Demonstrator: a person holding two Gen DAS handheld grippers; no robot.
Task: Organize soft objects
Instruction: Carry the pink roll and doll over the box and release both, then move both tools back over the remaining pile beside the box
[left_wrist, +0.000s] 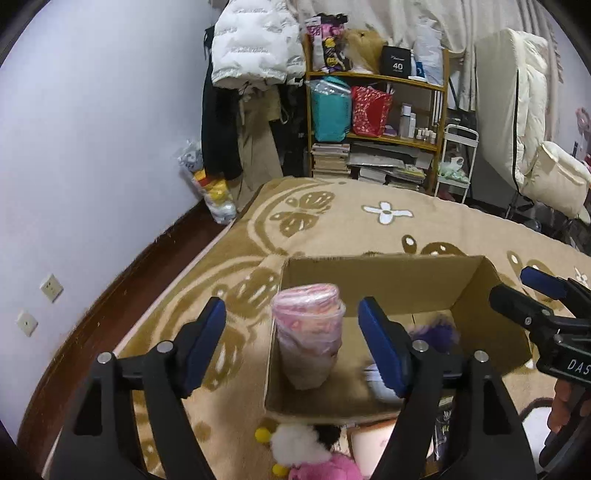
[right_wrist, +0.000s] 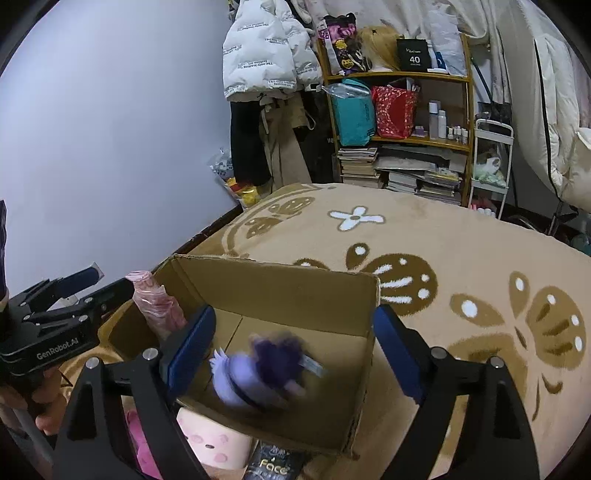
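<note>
1 cardboard box (right_wrist: 303, 291) with 2 soft items, 2 grippers (left_wrist: 291, 343) (right_wrist: 291, 347) released, empty.

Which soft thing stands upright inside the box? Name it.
The pink bundle in clear plastic, propped against the cardboard box's left wall. The blurred purple plush lies low on the box floor; the other pink plushes sit outside.

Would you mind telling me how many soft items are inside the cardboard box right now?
2: a pink rolled bundle standing in the cardboard box at its left corner, and a blurred purple plush near the middle. Others may be hidden.
</note>
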